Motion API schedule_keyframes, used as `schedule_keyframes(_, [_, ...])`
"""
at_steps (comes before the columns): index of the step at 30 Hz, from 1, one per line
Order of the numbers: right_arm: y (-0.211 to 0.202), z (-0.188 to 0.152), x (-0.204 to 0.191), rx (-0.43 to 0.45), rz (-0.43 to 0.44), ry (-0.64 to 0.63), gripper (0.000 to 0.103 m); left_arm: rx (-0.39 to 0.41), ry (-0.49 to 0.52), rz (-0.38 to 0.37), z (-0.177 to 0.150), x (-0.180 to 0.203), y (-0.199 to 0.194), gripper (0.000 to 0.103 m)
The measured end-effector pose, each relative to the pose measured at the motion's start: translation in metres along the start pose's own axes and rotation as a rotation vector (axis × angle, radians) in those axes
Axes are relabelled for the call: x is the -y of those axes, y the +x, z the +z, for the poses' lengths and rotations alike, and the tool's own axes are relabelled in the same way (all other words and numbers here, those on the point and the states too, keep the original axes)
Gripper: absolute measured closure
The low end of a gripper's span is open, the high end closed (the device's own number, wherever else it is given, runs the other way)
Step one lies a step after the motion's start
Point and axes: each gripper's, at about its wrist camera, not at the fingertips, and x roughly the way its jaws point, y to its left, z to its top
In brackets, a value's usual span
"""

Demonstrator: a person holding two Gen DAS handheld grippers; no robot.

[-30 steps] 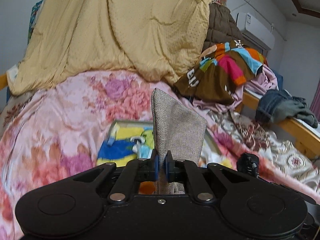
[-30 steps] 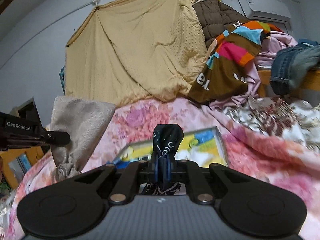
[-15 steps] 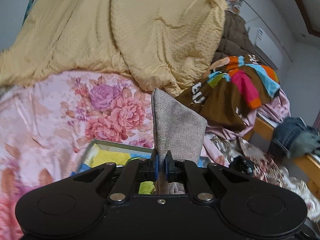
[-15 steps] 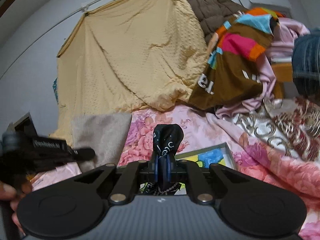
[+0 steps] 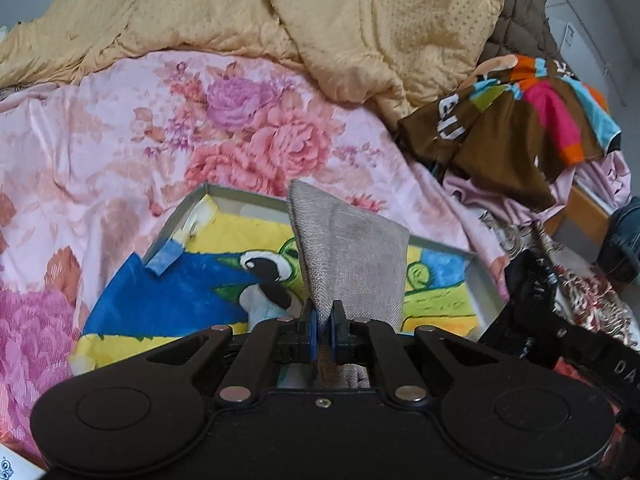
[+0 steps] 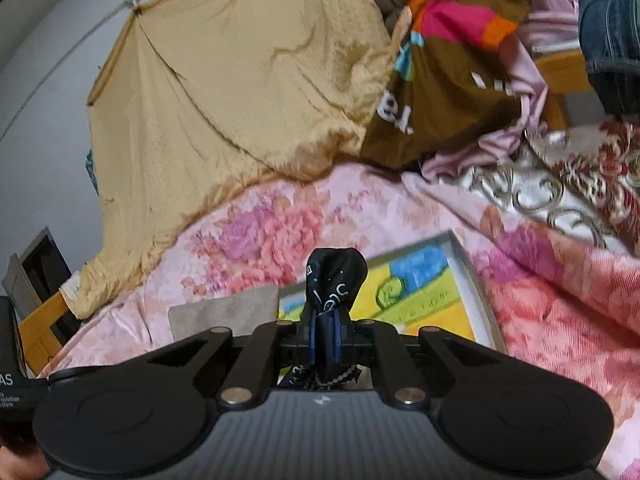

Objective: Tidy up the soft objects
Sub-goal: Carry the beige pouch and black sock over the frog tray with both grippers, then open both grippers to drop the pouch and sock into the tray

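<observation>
A: Burlap, by the weave — a grey woven pouch point(image 5: 352, 256) is standing up out of the left gripper point(image 5: 323, 330), whose jaws are pressed together on its gathered lower edge. It is looking light and limp, though the coarse cloth is holding a stiff fold above the pinch.

B: And the right gripper point(image 6: 324, 334)?

A: Its jaws are clamping a small black fabric piece with white lettering point(image 6: 334, 278), bunched at the pinch and puffing out just above it; a fringe of it is hanging below the jaws. Thin, soft, probably slippery, so a grip on the bunched part is looking safer than one on a loose corner.

B: Where is all this hanging?

A: Both pieces are hovering over a shallow metal tray point(image 5: 200, 196) lined with a yellow-and-blue cartoon print, lying on the pink floral quilt point(image 5: 120, 128) of a bed. In the right wrist view the pouch point(image 6: 224, 314) is showing just left of the black piece, near the tray's edge point(image 6: 464, 264).

B: Anything else around?

A: A tan blanket point(image 5: 280, 12) is draping behind, and a brown multicoloured garment point(image 5: 512, 120) is lying in a heap to the right. Neither piece appears to be touching the tray yet, as far as these views are showing.
</observation>
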Motion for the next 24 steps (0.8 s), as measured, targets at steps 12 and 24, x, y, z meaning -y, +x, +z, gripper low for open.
schedule_keyframes(12, [0.019, -0.009, -0.01, -0.108, -0.028, -0.061, 0.083, -0.032, 0.047, 0.039, -0.003, 0.004, 0.008, 0.095])
schedule_keyframes(24, [0.02, -0.009, -0.011, -0.119, -0.038, -0.059, 0.067, -0.037, 0.029, 0.045, -0.002, -0.001, 0.007, 0.091])
